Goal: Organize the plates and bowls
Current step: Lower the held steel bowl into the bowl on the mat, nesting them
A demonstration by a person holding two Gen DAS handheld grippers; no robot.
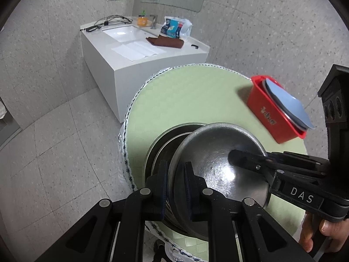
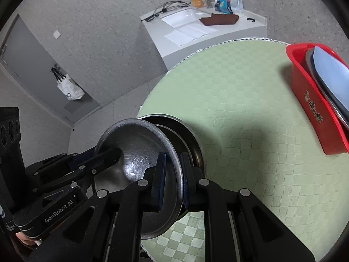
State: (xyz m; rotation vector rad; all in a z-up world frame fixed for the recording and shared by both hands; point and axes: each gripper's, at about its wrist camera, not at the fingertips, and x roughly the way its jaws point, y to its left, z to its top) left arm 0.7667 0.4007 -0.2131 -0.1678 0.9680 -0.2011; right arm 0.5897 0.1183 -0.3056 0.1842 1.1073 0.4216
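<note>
A steel bowl [image 1: 218,163] is held tilted over a stack of steel bowls [image 1: 161,139] at the near left of the round green table [image 1: 185,96]. My left gripper [image 1: 176,174] is shut on the bowl's near rim. My right gripper [image 2: 172,170] is shut on the opposite rim of the same bowl [image 2: 135,152]; its finger [image 1: 246,158] reaches inside the bowl. The stack below shows in the right wrist view [image 2: 187,135]. A red bin [image 1: 268,113] holds upright blue-grey plates [image 1: 285,102] at the table's right; the bin [image 2: 309,100] and plates [image 2: 331,76] show in the right wrist view.
A white sink counter [image 1: 135,50] stands behind the table with a brown cloth [image 1: 165,41], paper sheets, cables and a packet. The table [image 2: 240,100] edge drops to a grey tiled floor on the left. A white bag [image 2: 69,89] hangs at a door.
</note>
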